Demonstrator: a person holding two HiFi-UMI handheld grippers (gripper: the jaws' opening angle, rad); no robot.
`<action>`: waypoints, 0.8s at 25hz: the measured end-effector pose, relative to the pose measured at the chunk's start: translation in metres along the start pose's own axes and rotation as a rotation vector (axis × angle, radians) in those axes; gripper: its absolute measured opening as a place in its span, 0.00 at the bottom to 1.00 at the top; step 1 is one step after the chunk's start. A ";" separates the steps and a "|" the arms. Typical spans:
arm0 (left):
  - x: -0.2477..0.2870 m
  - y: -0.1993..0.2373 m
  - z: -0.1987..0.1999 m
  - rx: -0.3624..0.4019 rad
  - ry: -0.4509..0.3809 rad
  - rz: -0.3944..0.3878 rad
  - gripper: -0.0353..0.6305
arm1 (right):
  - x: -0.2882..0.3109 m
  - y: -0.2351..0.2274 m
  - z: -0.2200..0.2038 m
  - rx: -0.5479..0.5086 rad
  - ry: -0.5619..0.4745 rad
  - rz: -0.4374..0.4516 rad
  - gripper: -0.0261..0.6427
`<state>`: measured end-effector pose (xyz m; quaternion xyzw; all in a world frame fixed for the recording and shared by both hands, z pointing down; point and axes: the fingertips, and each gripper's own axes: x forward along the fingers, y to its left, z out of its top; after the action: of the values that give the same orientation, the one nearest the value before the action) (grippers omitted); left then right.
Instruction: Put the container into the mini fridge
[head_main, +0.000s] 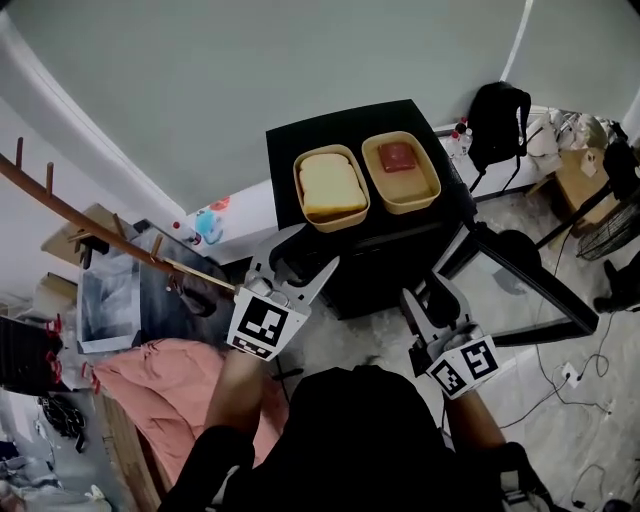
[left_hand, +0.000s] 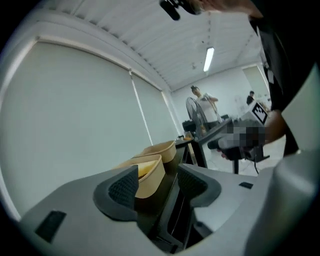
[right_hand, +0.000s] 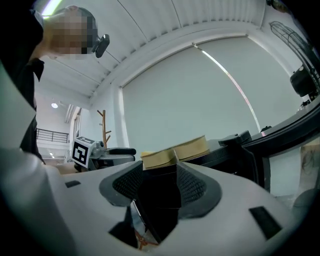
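Two tan containers stand side by side on top of the black mini fridge (head_main: 330, 128). The left container (head_main: 331, 187) holds a slice of bread; the right container (head_main: 401, 171) holds bread with something red on it. The fridge's glass door (head_main: 528, 287) hangs open to the right. My left gripper (head_main: 312, 250) is open and empty, just in front of the fridge's left corner and below the containers. My right gripper (head_main: 428, 292) is open and empty too, low by the open fridge front. From the left gripper view the bread container (left_hand: 150, 175) shows beyond the left gripper (left_hand: 157, 182). The right gripper (right_hand: 159, 182) faces the fridge edge under both containers (right_hand: 175, 152).
A wooden coat rack (head_main: 80, 215) leans across the left. A pink cloth (head_main: 160, 385) lies at the lower left. A black backpack (head_main: 497, 115), boxes and a fan (head_main: 610, 232) crowd the right. Cables trail over the floor (head_main: 560, 385). People stand far off in the left gripper view.
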<state>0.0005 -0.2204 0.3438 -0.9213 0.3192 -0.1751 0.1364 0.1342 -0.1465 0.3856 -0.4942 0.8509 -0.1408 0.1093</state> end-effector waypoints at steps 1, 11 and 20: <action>0.006 0.000 -0.001 0.046 0.029 -0.014 0.44 | 0.000 -0.002 0.000 0.001 0.000 0.005 0.37; 0.028 0.006 -0.017 0.303 0.236 -0.031 0.36 | -0.004 -0.021 -0.001 0.048 0.015 0.028 0.37; 0.029 0.008 -0.021 0.405 0.277 -0.116 0.23 | 0.004 -0.016 -0.005 0.061 0.024 -0.003 0.36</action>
<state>0.0094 -0.2479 0.3669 -0.8593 0.2398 -0.3676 0.2628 0.1431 -0.1569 0.3958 -0.4901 0.8467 -0.1728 0.1140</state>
